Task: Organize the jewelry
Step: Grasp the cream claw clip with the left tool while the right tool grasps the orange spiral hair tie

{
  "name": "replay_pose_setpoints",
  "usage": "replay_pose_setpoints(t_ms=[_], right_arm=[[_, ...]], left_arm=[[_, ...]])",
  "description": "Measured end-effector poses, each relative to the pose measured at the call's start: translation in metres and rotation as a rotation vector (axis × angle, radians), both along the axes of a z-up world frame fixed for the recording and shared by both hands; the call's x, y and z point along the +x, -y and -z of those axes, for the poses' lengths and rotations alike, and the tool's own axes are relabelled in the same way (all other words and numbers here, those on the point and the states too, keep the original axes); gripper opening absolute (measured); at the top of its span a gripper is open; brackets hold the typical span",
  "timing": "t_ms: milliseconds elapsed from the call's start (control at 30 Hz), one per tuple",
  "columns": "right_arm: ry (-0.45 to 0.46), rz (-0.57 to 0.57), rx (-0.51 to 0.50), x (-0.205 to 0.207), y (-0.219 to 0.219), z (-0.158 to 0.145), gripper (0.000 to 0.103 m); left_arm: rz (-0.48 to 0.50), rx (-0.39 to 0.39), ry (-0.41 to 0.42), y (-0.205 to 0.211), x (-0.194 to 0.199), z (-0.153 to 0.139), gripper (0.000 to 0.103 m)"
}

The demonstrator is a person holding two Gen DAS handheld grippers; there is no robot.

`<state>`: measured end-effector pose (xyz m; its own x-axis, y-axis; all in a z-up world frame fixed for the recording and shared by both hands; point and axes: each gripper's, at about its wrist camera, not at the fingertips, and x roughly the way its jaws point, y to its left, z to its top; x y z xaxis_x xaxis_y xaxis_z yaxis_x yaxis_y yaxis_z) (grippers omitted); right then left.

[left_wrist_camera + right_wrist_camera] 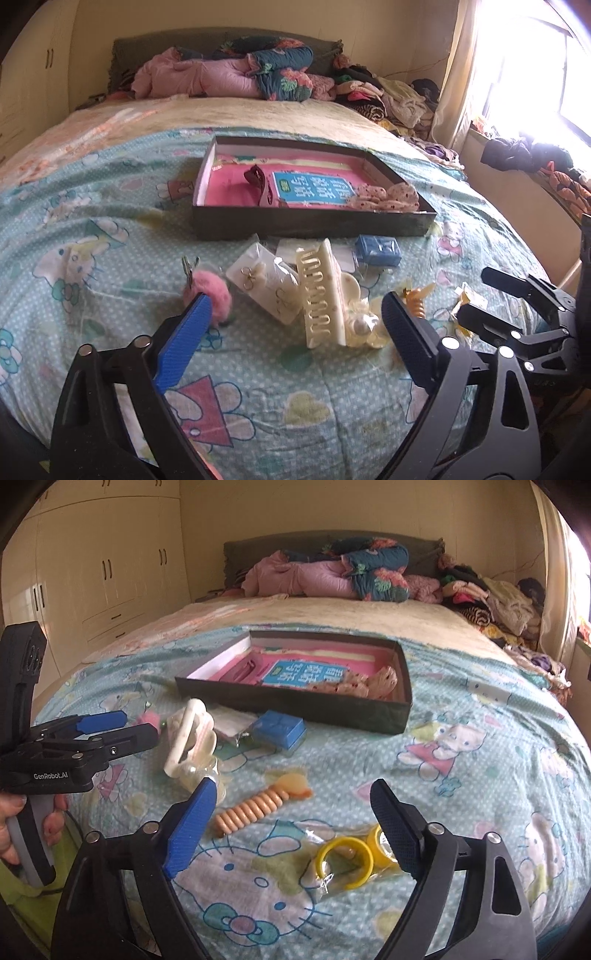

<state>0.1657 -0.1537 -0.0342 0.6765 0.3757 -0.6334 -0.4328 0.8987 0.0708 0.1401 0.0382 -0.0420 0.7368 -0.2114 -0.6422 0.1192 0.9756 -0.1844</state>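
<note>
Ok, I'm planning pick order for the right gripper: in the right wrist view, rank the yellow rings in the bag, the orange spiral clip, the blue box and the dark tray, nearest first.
1. Yellow rings, bagged, right by the right gripper, toward its right finger.
2. Orange spiral clip, just ahead, toward the left finger.
3. Blue box, farther up the bedspread, left of centre.
4. Dark tray, farthest, behind the box.

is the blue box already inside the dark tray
No, the small blue box sits on the bedspread in front of the dark tray, outside its near wall.
</note>
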Motion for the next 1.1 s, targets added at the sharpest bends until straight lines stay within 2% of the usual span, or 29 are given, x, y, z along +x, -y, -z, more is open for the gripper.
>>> replay_pose_setpoints(t_ms=[167, 267, 500, 767, 833, 967, 1100], right_arm=[[-0.08, -0.01, 0.019, 0.01, -0.002, 0.012, 0.063], [-0.104, -0.022, 0.017, 0.014, -0.005, 0.015, 0.055], [-0.204, -0.016, 0.045, 0.031, -0.013, 0.025, 0.036], [-0.299, -0.01, 0.073, 0.049, -0.027, 0.036, 0.033], [-0.306, -0.007, 0.071, 0.052, -0.029, 0.037, 0.032], [-0.295, -0.029, 0.067, 0.054, -0.034, 0.039, 0.025], [-0.277, -0.038, 0.083, 0.051, -0.032, 0.037, 0.019]], left_arm=[[0.025, -0.051, -0.071, -0.002, 0.007, 0.014, 0.056], [0.034, -0.067, -0.094, -0.001, 0.009, 0.021, 0.048], [0.041, -0.115, -0.126, -0.004, 0.016, 0.028, 0.042], [0.052, -0.136, -0.162, 0.003, 0.025, 0.036, 0.039], [0.055, -0.139, -0.163, 0.004, 0.026, 0.036, 0.036], [0.078, -0.145, -0.17, 0.009, 0.026, 0.037, 0.021], [0.085, -0.124, -0.162, 0.015, 0.025, 0.037, 0.021]])
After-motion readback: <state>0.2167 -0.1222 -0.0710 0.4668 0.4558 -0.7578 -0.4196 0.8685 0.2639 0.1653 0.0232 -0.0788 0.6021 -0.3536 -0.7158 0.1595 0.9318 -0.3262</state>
